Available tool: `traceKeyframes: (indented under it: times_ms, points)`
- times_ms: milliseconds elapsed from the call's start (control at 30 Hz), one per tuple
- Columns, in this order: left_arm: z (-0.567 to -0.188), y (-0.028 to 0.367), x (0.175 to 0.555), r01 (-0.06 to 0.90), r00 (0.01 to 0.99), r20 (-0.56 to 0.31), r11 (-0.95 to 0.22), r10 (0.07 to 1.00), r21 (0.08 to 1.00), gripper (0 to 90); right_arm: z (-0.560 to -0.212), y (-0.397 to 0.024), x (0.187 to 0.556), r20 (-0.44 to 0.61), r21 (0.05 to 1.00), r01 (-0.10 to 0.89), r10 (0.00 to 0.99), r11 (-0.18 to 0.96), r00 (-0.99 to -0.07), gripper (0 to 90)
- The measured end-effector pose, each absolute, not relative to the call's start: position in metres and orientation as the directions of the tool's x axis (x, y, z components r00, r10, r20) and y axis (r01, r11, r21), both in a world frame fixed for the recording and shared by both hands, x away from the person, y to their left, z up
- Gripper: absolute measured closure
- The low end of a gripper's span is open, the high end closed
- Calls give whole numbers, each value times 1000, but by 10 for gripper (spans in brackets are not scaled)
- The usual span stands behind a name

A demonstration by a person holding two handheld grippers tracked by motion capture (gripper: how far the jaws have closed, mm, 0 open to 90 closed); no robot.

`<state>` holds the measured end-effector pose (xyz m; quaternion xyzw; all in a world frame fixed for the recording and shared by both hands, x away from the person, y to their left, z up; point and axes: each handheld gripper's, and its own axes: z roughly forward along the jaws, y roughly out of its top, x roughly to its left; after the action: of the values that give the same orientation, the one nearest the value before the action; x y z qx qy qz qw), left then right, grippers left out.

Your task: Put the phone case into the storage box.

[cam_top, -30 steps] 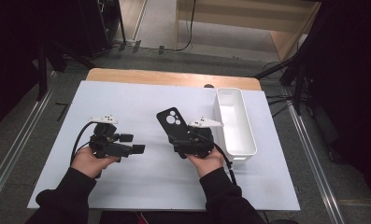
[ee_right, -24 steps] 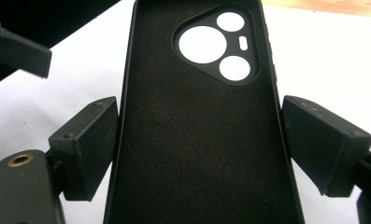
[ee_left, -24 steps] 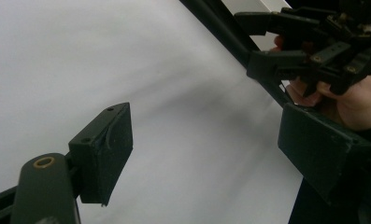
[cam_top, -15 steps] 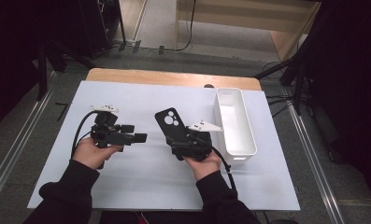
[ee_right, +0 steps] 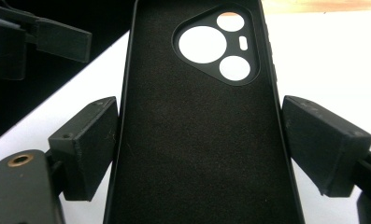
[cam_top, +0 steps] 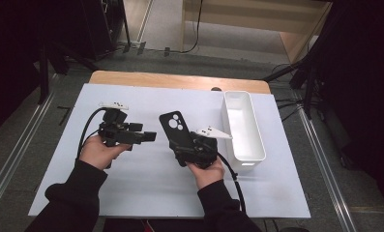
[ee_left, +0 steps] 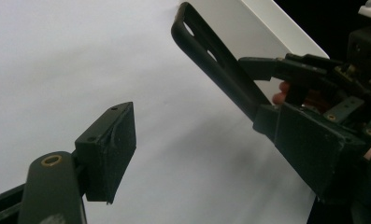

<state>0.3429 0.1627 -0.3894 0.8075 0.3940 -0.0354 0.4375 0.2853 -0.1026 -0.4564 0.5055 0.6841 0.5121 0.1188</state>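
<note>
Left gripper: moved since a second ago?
Yes. In the high view the left gripper has shifted up the picture, away from the table's near edge toward the wooden strip at the far edge.

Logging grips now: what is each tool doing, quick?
Left tool: open, empty, pads apart above the table.
Right tool: closed on the black phone case, pads clamping its two long edges.
</note>
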Motion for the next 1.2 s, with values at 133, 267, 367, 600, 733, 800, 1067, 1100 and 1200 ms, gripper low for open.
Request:
traceKeyframes:
  times_ms: [133, 267, 367, 600, 733, 800, 1067, 1100, 1200]
  points:
    - [-387, 161, 345, 678, 676, -417, -291, 608, 675, 204, -461, -98, 283, 375, 818, 572, 810, -60, -451, 127]
    - [-384, 159, 348, 681, 669, -412, -289, 619, 673, 204, -464, -93, 281, 369, 823, 564, 814, -63, -448, 127]
    - [-383, 158, 351, 690, 656, -421, -272, 627, 670, 203, -468, -92, 280, 390, 819, 567, 811, -89, -435, 127]
    - [-383, 151, 358, 704, 630, -417, -256, 655, 662, 203, -477, -86, 279, 414, 813, 570, 809, -121, -418, 127]
    - [-382, 147, 362, 726, 608, -435, -245, 664, 643, 204, -481, -83, 278, 436, 804, 576, 805, -148, -402, 127]
    - [-382, 145, 364, 728, 606, -430, -249, 669, 639, 229, -482, -82, 278, 438, 808, 569, 804, -156, -402, 127]
    - [-383, 141, 372, 768, 554, -479, -195, 681, 610, 262, -482, -78, 278, 462, 804, 563, 798, -192, -387, 127]
    - [-383, 141, 373, 774, 546, -483, -191, 685, 604, 269, -482, -77, 278, 469, 801, 564, 794, -199, -387, 127]
    - [-384, 139, 375, 774, 536, -472, -184, 700, 606, 290, -481, -77, 280, 471, 802, 561, 795, -205, -382, 126]
